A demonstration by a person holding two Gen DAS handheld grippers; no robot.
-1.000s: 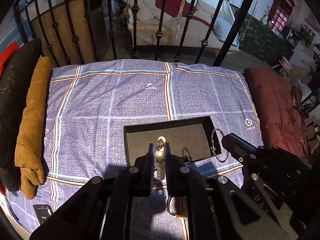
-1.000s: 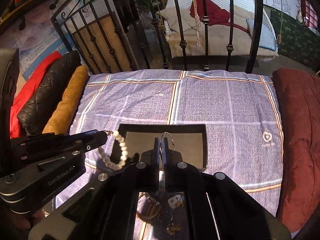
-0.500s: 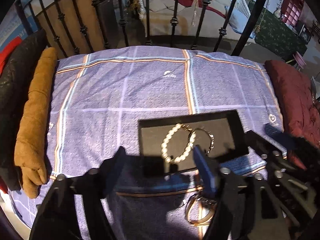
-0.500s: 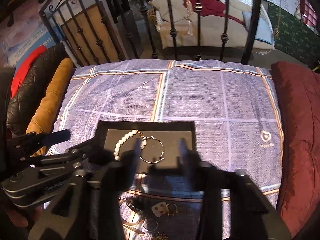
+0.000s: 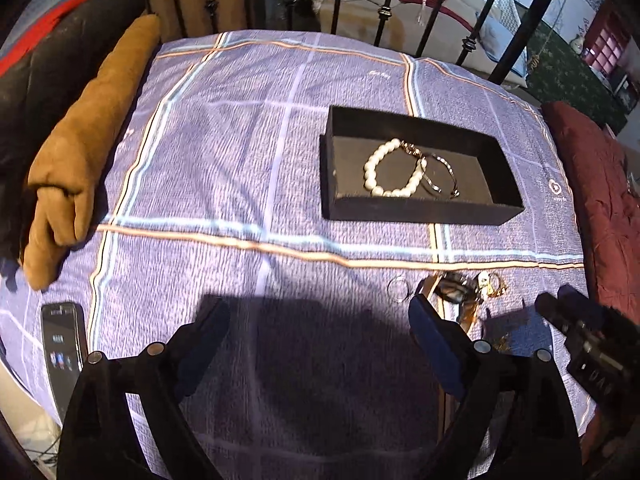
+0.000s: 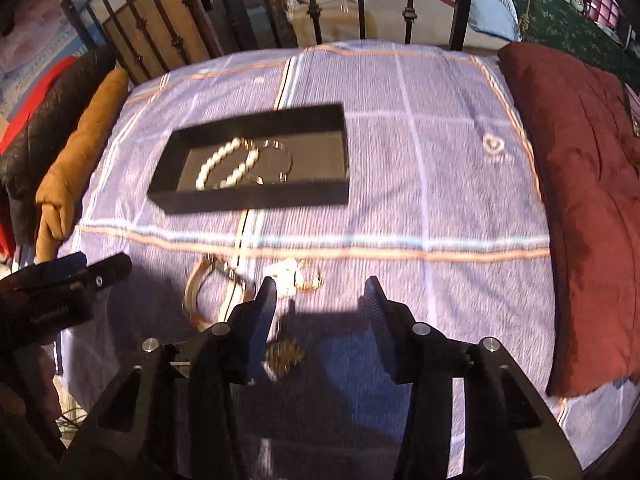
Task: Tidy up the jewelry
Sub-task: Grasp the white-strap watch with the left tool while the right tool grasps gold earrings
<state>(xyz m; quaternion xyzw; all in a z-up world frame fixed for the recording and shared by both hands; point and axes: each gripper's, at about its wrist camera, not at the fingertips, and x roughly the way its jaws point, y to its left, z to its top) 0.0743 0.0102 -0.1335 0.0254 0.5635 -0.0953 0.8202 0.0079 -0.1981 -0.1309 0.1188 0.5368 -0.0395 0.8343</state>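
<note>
A black tray (image 5: 420,214) (image 6: 248,202) lies on the purple bedspread. In it lie a pearl bracelet (image 5: 390,192) (image 6: 224,162) and a thin silver bangle (image 5: 442,174) (image 6: 276,160), overlapping. A pile of loose jewelry (image 5: 464,290) (image 6: 224,280) lies on the spread in front of the tray, with a gold piece (image 6: 286,354) closer in. My left gripper (image 5: 320,320) is open and empty, pulled back from the tray. My right gripper (image 6: 320,294) is open and empty, just behind the loose pile.
A tan rolled cushion (image 5: 86,144) and black cushion lie along the left edge, a dark red blanket (image 6: 580,184) along the right. A phone (image 5: 64,354) lies near the front left corner. A black iron bed rail (image 6: 320,8) stands behind.
Both grippers opened, leaving the pearl bracelet and the silver bangle in the tray, then drew back toward the front of the bed. They are now wide open and empty.
</note>
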